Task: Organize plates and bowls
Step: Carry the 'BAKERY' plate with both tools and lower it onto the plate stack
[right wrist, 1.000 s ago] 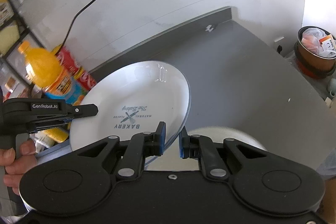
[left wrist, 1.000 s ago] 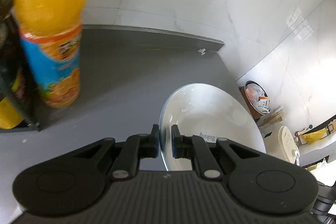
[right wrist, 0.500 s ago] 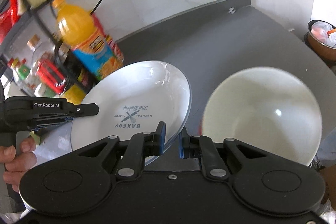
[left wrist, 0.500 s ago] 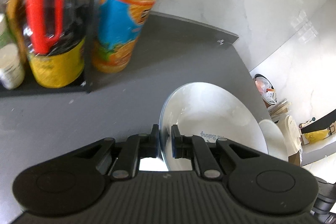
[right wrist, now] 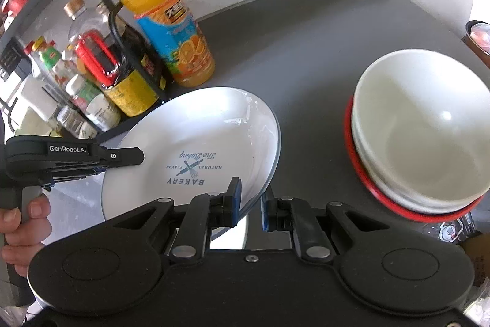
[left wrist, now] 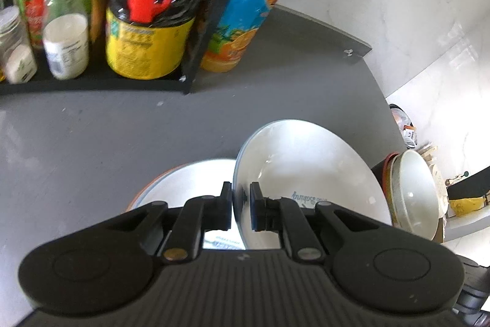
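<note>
Grey counter [right wrist: 306, 45]; left claw [left wrist: 241, 209] pinching plate [right wrist: 199, 149] rim, right claw [right wrist: 250, 204] likewise.

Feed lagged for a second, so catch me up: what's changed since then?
Both grippers swung the plate leftward: the condiment rack and stacked bowls came into view. Another plate now shows beneath. Unchanged: left gripper and right gripper both grip its rim.

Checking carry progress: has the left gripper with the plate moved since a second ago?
Yes. The left gripper, holding the bakery plate, has swung left: the orange juice bottle shifted right, exposing the condiment rack.
</note>
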